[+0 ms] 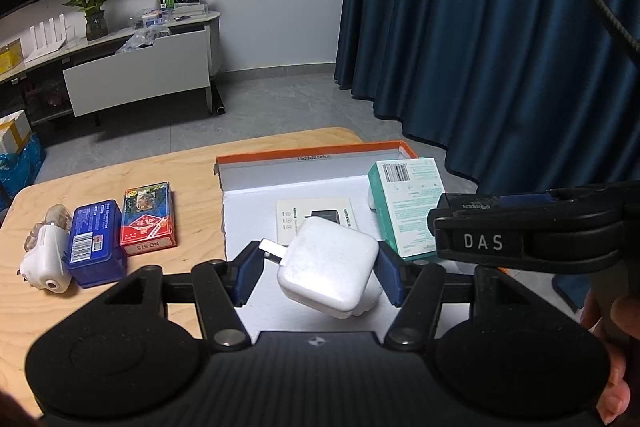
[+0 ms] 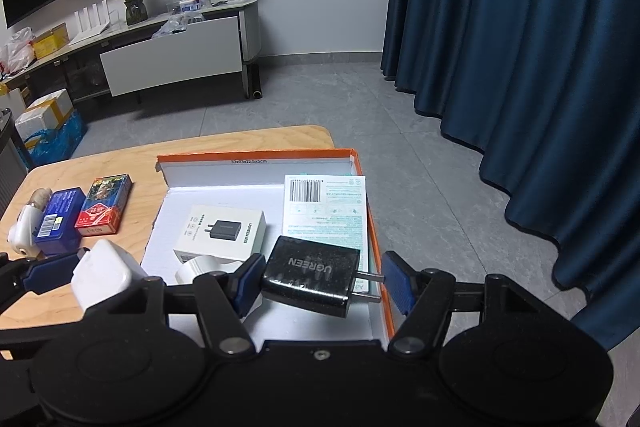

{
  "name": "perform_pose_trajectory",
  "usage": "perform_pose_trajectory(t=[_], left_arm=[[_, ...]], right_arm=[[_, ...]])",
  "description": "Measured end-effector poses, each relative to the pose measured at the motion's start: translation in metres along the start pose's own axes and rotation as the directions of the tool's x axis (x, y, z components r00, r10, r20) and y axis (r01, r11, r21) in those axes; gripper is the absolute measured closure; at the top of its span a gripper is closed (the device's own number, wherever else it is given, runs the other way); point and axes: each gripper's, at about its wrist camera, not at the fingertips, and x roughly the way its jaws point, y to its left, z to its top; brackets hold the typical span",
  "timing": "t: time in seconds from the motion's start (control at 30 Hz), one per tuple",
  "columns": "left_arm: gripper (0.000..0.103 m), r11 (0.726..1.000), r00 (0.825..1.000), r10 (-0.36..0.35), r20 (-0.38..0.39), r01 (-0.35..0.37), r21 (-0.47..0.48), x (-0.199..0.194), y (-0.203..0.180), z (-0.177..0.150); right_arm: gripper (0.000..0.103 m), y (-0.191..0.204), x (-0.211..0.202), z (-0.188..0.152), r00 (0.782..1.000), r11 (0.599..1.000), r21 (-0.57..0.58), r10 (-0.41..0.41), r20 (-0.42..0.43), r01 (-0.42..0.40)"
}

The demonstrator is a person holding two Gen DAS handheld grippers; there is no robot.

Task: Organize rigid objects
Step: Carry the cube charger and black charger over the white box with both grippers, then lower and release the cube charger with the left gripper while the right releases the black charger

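You held a charger in each gripper above the open box [image 2: 362, 195], and both hung clear of its floor. Your left gripper [image 1: 318, 273] pinched the white charger [image 1: 330, 267] across its body, the prongs pointing toward the left pad and the right pad against its far side. It sat tilted between the pads, probably because you caught it by its rounded corners. Your right gripper [image 2: 320, 285] held the black charger [image 2: 310, 275] lengthwise: the left pad pressed its flat end, and the prongs reached to the right pad. That grip looked the less secure, since the prongs give the pad little to bear on.

The box lay at the right end of the table [image 1: 188, 167], with its orange rim toward the curtain [image 2: 520, 47]. Inside it sat a white carton [image 2: 222, 233] showing a printed charger, a teal carton [image 2: 326, 211] along the right wall, and a small white plug [image 2: 196, 267] in front of the white carton. The box was likely meant as the bin for the loose things, so bare floor near you was where both chargers could go.

Still out on the table to the left were a red card pack [image 1: 149, 219], a blue case [image 1: 96, 243] touching it, and a white gadget [image 1: 46, 261] just beside the case. By my reading, you were partway through, with those three left to collect.
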Motion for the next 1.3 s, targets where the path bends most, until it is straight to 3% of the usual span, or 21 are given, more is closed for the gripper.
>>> perform_pose_trajectory(t=[0.67,1.3], left_arm=[[0.042,1.000,1.000,0.001,-0.003,-0.001,0.004,0.005,0.000,0.003],[0.042,1.000,1.000,0.019,0.011,-0.019,-0.005,0.052,0.015,0.043]], right_arm=[[0.026,0.001,0.002,0.002,1.000,1.000,-0.006,0.005,-0.001,-0.005],[0.026,0.003,0.056,0.061,0.998,0.998,-0.017,0.059,-0.021,-0.060]])
